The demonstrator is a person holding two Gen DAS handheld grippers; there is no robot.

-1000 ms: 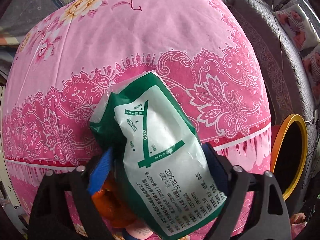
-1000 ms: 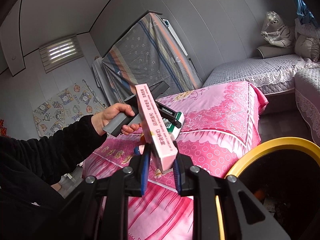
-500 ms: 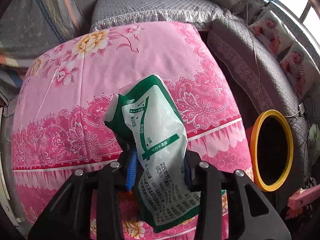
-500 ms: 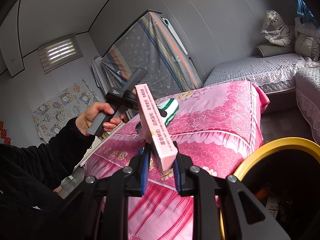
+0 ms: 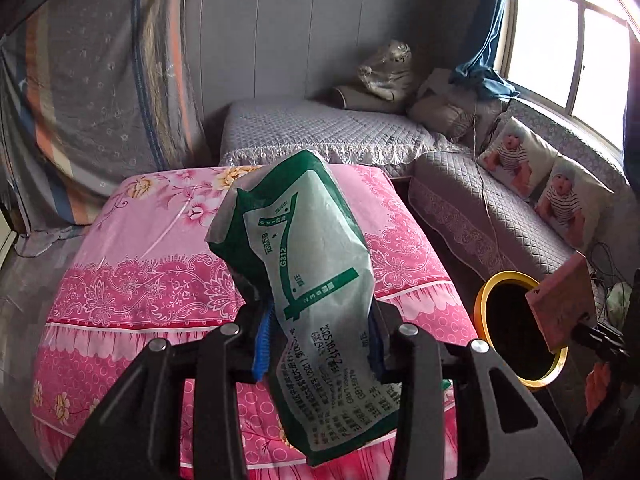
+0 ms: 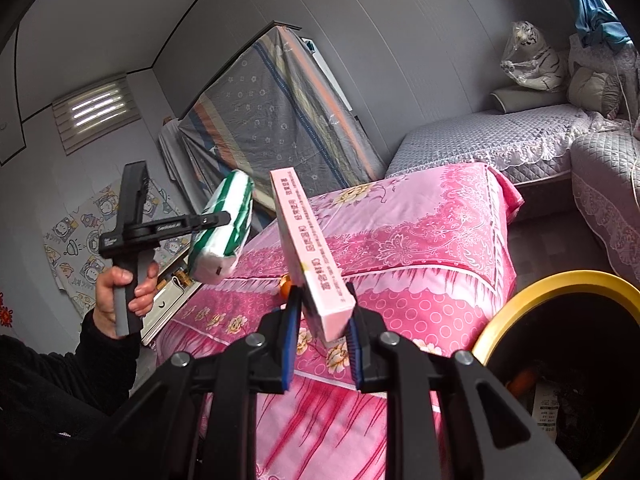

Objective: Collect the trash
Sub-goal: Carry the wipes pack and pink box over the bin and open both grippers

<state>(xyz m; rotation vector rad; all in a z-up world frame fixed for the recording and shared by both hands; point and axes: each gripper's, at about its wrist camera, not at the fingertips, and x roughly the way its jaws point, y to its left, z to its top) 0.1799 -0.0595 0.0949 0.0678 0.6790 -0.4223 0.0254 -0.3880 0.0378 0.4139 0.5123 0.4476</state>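
My left gripper (image 5: 318, 330) is shut on a green and white plastic bag (image 5: 308, 280) and holds it high above the pink bed (image 5: 152, 264). The bag and the left gripper also show in the right wrist view, bag (image 6: 222, 226) up at the left. My right gripper (image 6: 322, 320) is shut on a flat pink box (image 6: 310, 252), held upright near the bin. The box also shows at the right edge of the left wrist view (image 5: 562, 300). A yellow-rimmed trash bin (image 6: 560, 288) with a dark inside stands at the lower right of the bed; it shows in the left wrist view too (image 5: 482, 300).
A small orange thing (image 6: 285, 286) lies on the pink bed. A grey quilted bed (image 5: 320, 132) and a sofa (image 5: 500, 216) with baby-print cushions stand behind. A draped cloth (image 6: 272, 120) leans on the wall. The bin holds some trash (image 6: 544, 408).
My left gripper has risen and tilted up with the bag, away from the bed surface. My right gripper holds the pink box nearly still beside the bin.
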